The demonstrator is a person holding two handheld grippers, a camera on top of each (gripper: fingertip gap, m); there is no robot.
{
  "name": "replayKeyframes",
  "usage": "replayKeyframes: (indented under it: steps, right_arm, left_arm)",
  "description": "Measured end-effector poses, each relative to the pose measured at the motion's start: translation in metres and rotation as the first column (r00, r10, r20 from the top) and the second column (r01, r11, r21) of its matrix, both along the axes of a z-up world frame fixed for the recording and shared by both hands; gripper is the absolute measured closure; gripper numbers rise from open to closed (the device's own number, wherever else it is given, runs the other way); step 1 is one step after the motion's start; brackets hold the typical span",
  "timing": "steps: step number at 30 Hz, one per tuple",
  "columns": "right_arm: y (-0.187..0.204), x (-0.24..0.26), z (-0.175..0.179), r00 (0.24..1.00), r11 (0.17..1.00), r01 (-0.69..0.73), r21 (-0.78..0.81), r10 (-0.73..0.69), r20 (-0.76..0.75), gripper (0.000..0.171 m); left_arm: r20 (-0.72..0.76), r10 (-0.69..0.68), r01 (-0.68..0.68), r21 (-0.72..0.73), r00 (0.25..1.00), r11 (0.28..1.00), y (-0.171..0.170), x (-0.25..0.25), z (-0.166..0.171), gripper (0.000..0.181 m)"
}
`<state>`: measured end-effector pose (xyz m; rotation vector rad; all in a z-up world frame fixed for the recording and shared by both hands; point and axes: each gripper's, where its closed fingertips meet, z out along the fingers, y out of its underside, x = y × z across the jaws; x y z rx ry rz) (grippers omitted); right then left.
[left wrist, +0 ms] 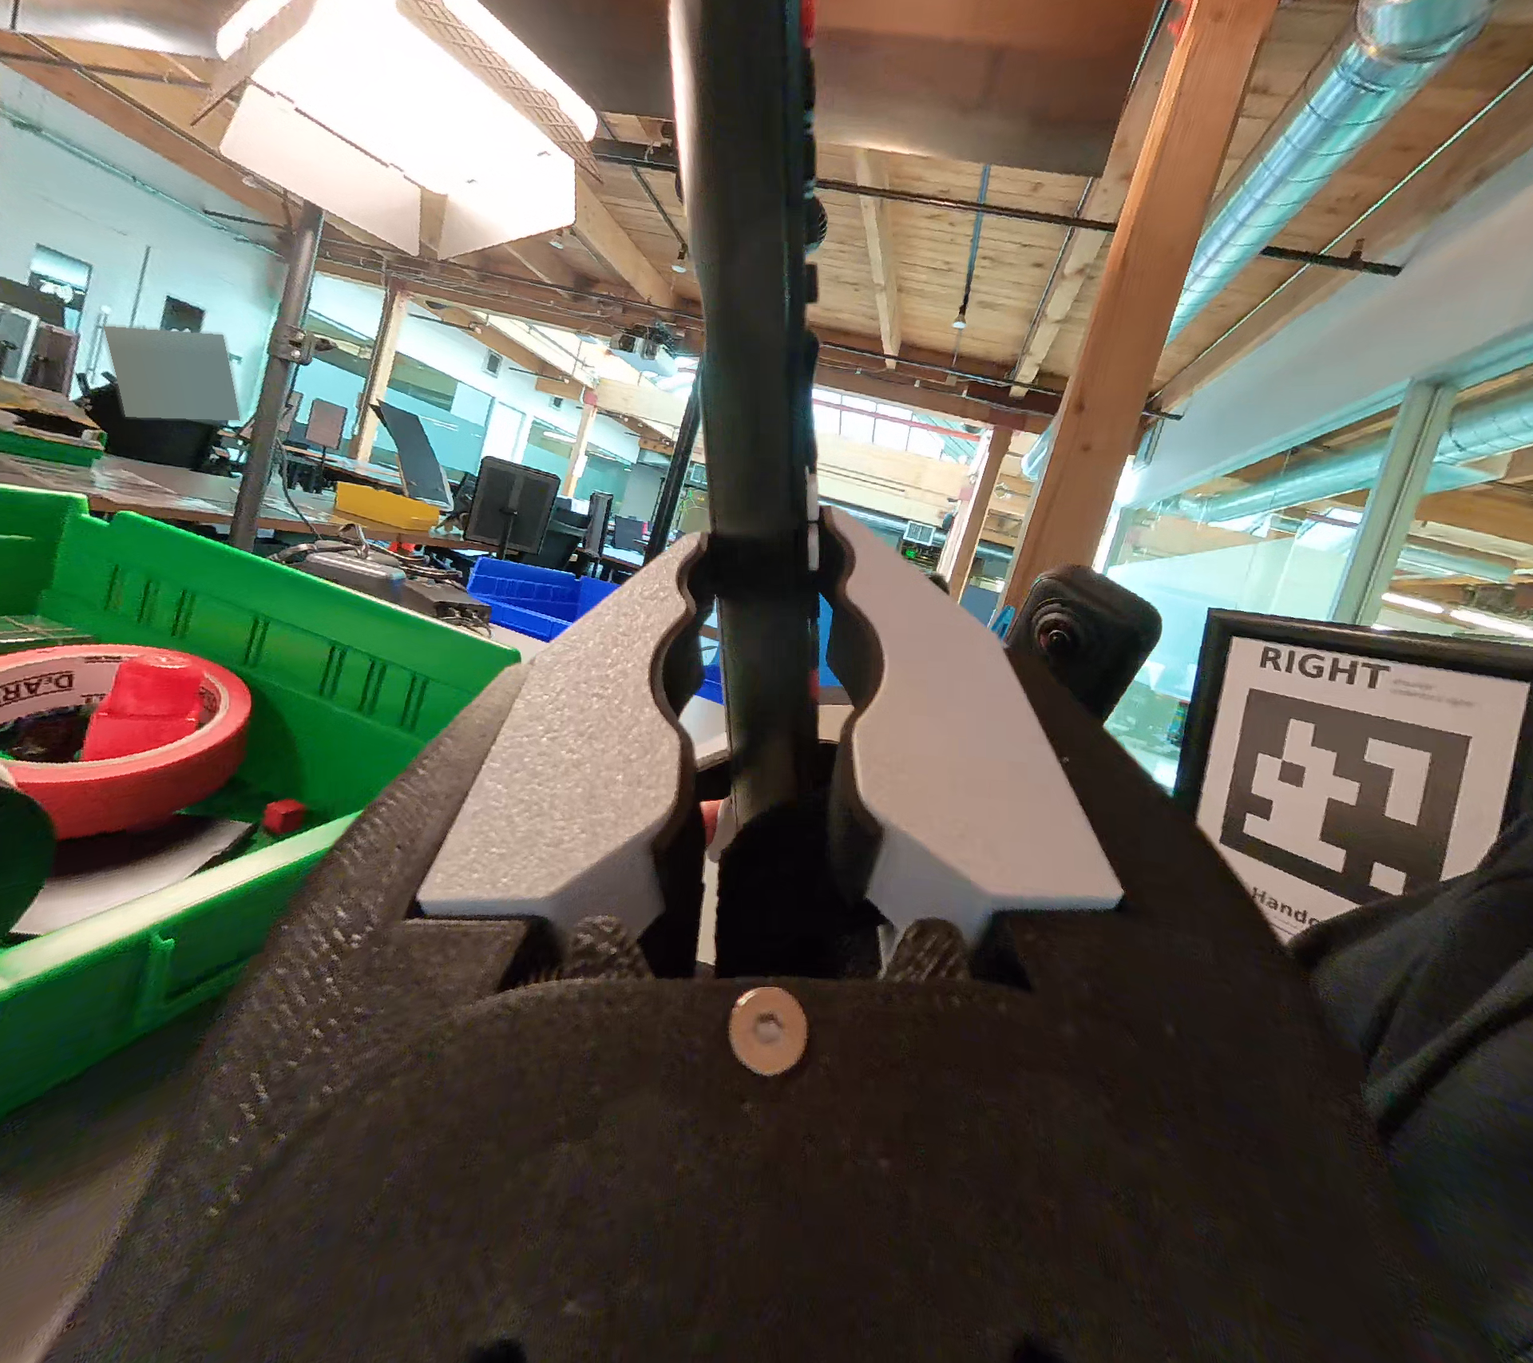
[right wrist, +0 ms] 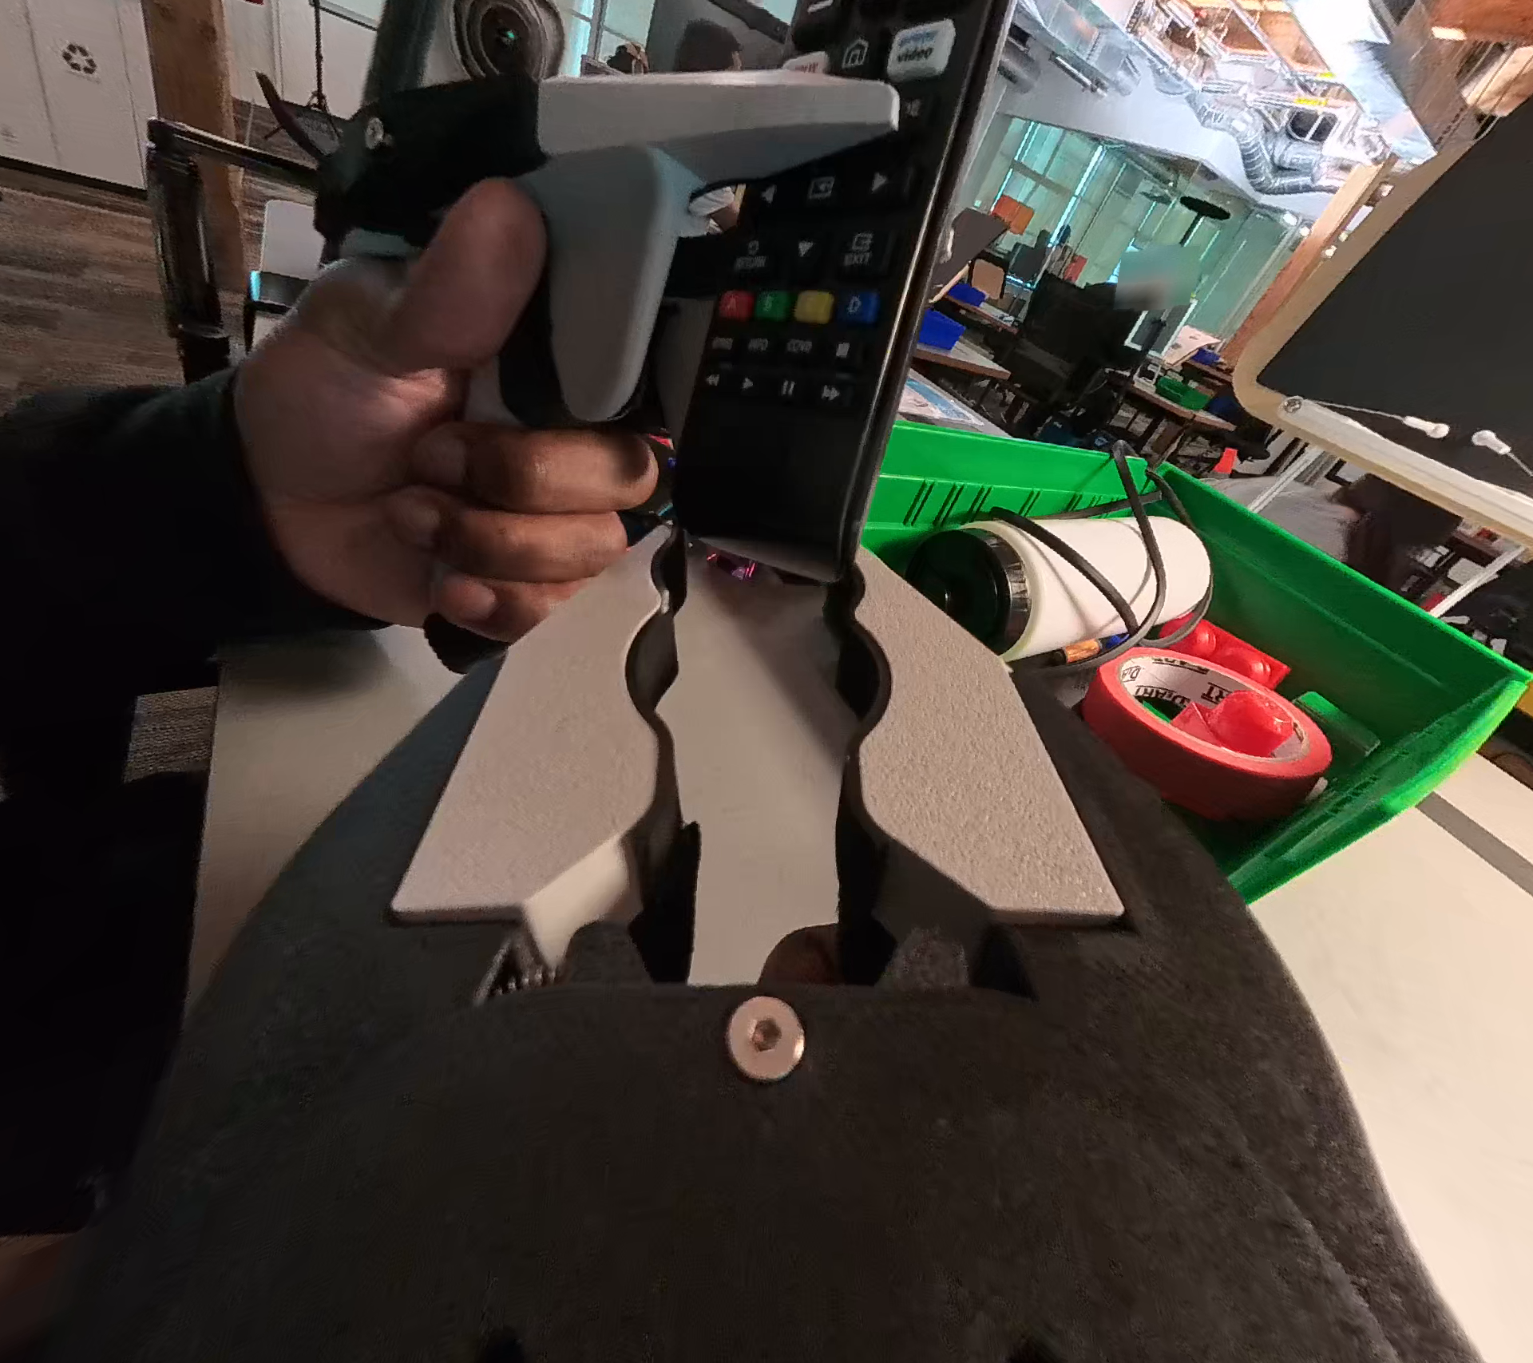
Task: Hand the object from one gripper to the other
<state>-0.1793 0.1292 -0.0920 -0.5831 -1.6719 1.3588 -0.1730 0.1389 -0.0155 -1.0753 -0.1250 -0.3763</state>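
Workshop, green bin (right wrist: 1369,626) at bench edge | left gripper (left wrist: 767,576) clamps upright remote (left wrist: 738,245) edgewise | right gripper (right wrist: 759,568) open, tips flanking remote's bottom end, nearest

The remote control (right wrist: 838,261) runs off the top edge of the right wrist view, its upper buttons unseen. In the left wrist view its lower end sinks behind the left gripper (left wrist: 767,552), so how far it reaches is unclear. The green bin (left wrist: 274,626) is cut by the left edge there. At lower right, a dark sleeve (left wrist: 1427,991) covers the bottom of the framed marker card (left wrist: 1352,759).
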Motion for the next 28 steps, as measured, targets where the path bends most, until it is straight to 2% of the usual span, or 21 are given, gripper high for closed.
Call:
replayKeyframes:
  steps: [3, 6, 8, 22, 28]
  right_arm:
    - [0.001, 0.001, 0.005, 1.0, 1.0, 0.006, -0.008, -0.006, -0.03, 0.131]
    - [0.003, 0.009, 0.022, 0.996, 0.996, -0.028, -0.088, 0.02, -0.087, 0.127]
    - [0.003, 0.01, 0.022, 0.997, 0.991, -0.053, -0.123, 0.046, -0.059, 0.129]
    - [0.002, 0.009, 0.021, 0.997, 0.991, -0.055, -0.122, 0.048, -0.058, 0.129]
    - [0.005, 0.012, 0.031, 0.994, 0.987, -0.056, -0.154, 0.041, -0.103, 0.129]
  left_arm:
    - [-0.016, 0.011, -0.011, 0.005, 1.0, 1.0, -0.001, 0.001, 0.001, 0.156]
    - [-0.019, -0.003, 0.003, -0.014, 1.0, 1.0, 0.002, 0.003, -0.002, 0.157]
    - [-0.025, -0.018, 0.017, -0.014, 1.0, 1.0, 0.002, 0.006, -0.002, 0.157]
    - [-0.023, -0.03, 0.029, -0.037, 0.999, 0.999, 0.005, 0.007, -0.005, 0.157]
    - [-0.091, -0.024, 0.015, -0.097, 0.996, 0.995, 0.013, 0.016, -0.013, 0.157]
